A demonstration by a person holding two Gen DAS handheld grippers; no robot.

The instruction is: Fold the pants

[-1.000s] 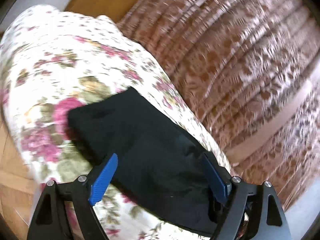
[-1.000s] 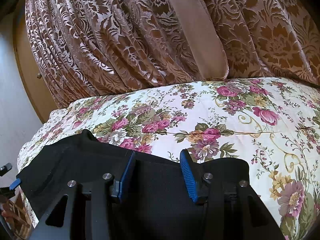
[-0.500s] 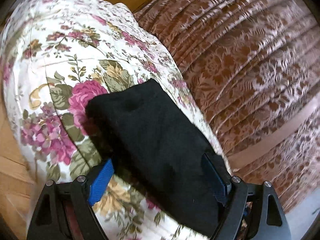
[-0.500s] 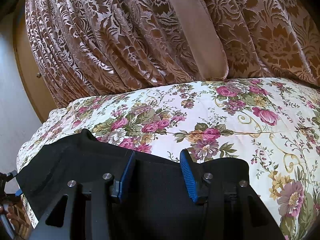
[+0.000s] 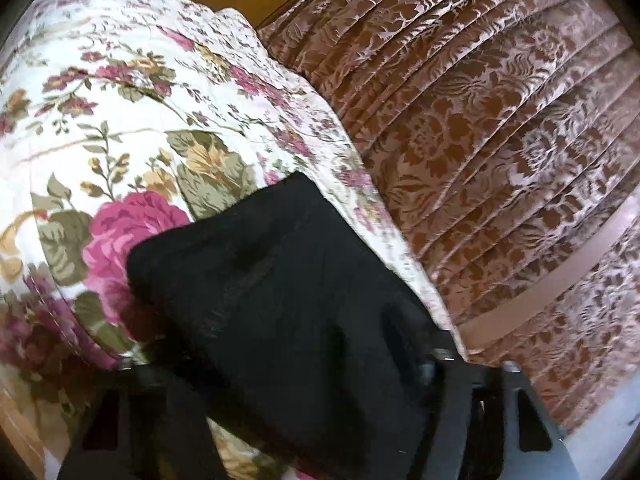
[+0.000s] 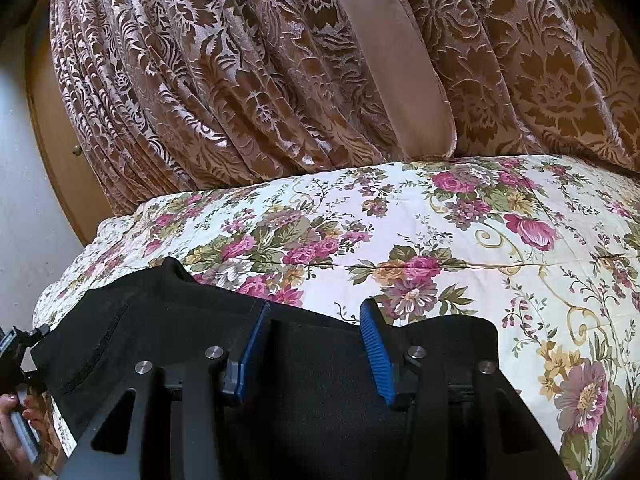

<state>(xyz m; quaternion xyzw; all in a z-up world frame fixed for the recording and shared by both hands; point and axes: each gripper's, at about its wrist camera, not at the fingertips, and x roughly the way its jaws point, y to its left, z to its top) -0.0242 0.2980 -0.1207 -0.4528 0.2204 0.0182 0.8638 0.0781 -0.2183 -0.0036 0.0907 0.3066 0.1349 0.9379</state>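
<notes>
Pants (image 6: 312,400), black and partly folded, lie on the floral bedspread (image 6: 440,232) at the near edge of the bed, and on their left end my left hand-held gripper (image 5: 280,364) is closing with the cloth between its jaws, its pads hidden under the fabric so I cannot tell whether they press yet. Further right, my right hand-held gripper (image 6: 316,348) sits over the pants with its blue pads (image 6: 376,352) apart and a flat stretch of black cloth in the gap. Behind the bed hangs a brown patterned curtain (image 6: 240,72).
</notes>
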